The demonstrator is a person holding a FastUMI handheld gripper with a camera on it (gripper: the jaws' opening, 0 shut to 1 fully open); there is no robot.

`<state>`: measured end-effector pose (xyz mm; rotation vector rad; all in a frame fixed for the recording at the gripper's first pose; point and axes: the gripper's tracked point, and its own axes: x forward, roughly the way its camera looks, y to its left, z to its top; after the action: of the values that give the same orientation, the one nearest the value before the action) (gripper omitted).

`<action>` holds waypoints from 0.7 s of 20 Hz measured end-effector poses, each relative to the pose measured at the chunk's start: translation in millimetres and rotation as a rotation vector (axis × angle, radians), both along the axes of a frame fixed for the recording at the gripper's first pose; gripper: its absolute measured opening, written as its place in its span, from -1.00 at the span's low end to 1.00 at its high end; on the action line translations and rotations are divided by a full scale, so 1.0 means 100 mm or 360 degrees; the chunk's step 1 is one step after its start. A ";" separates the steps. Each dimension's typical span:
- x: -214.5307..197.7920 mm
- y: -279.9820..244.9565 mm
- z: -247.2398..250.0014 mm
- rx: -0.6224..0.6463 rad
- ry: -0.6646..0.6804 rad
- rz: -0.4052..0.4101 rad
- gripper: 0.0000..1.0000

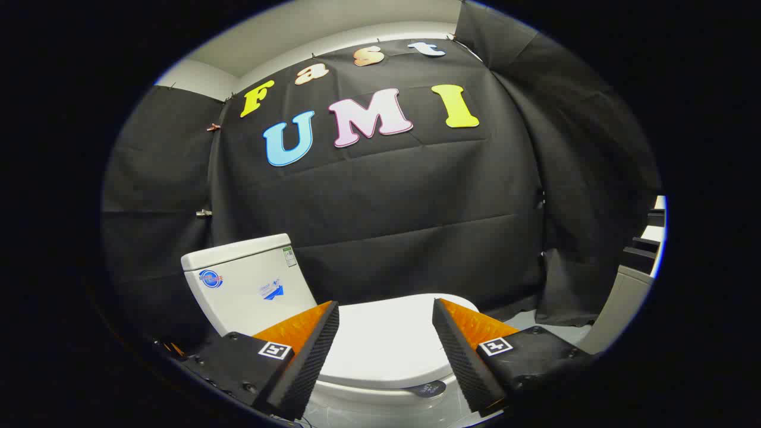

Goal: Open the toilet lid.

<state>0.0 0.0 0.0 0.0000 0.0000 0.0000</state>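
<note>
- A black cloth wall (416,226) hangs well beyond the hand-held gripper, folding round to either side of it.
- The white toilet (380,398) sits just ahead of and below the fingers, its bowl rim showing under the lid.
- The tank (250,282) stands upright beyond the left finger, with small stickers on its front face.
- The toilet lid (386,345) lies flat and closed on the seat, framed between the two fingers and reaching just past their tips.
- The hand-held gripper (385,312) hovers above the lid, its fingers spread wide apart, gripping nothing; whether they touch the lid cannot be told.
</note>
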 end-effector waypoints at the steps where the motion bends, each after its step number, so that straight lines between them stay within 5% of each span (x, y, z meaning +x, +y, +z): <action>1: 0.00 0.00 0.00 0.0001 0.0000 -0.0001 0.97; 14: 0.01 -0.03 0.00 0.0018 0.0008 -0.0013 0.97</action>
<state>0.6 -3.2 -0.5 0.0115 0.0053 -0.0080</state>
